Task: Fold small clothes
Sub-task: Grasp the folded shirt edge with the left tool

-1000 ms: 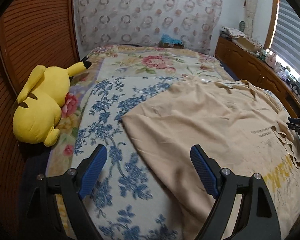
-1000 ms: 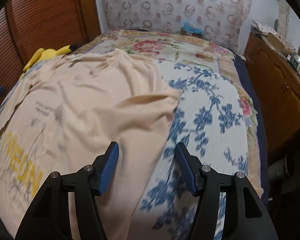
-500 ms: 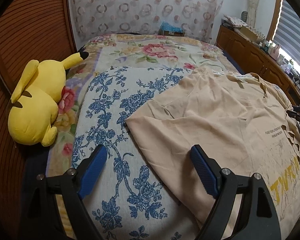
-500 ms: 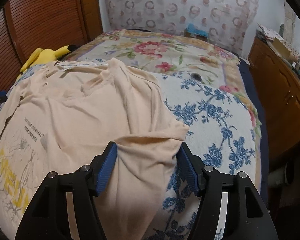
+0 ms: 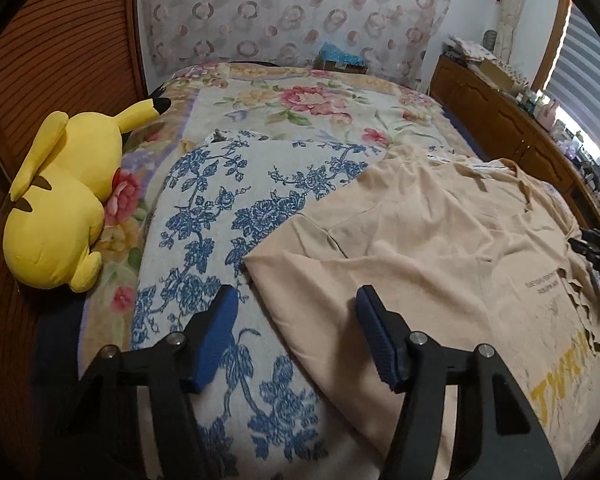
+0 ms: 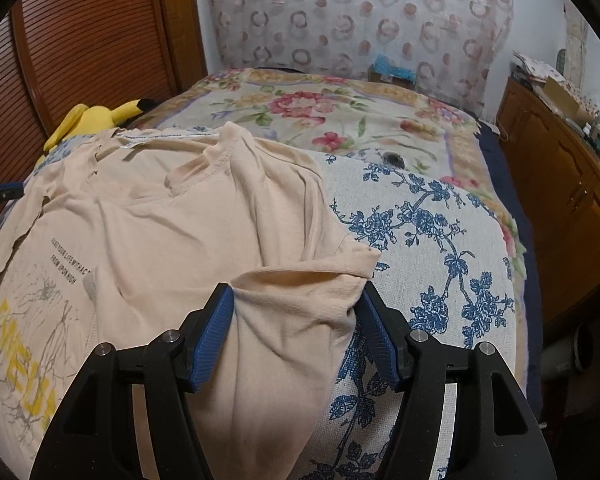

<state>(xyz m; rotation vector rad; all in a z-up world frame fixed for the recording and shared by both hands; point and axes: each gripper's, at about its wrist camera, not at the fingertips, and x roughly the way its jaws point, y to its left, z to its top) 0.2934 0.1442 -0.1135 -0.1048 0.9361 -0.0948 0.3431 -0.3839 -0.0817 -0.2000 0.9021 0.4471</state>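
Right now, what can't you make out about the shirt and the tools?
- T-shirt hem: cut off by the bottom edge in both wrist views.
- Yellow print: clipped by the picture's edge in both views, unreadable.
- Right tool: sleeve lies between its fingers; whether the pads press it is unclear.
- Left tool: its jaws have just been closing over the shirt's edge; contact underneath is hidden.
- Plush toy: mostly hidden behind the shirt in the right view.

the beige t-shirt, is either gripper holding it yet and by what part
Not held yet. The right gripper straddles the beige t-shirt at a sleeve, the left gripper at the other sleeve's edge; the left's jaws have just been closing, pads not pressing.
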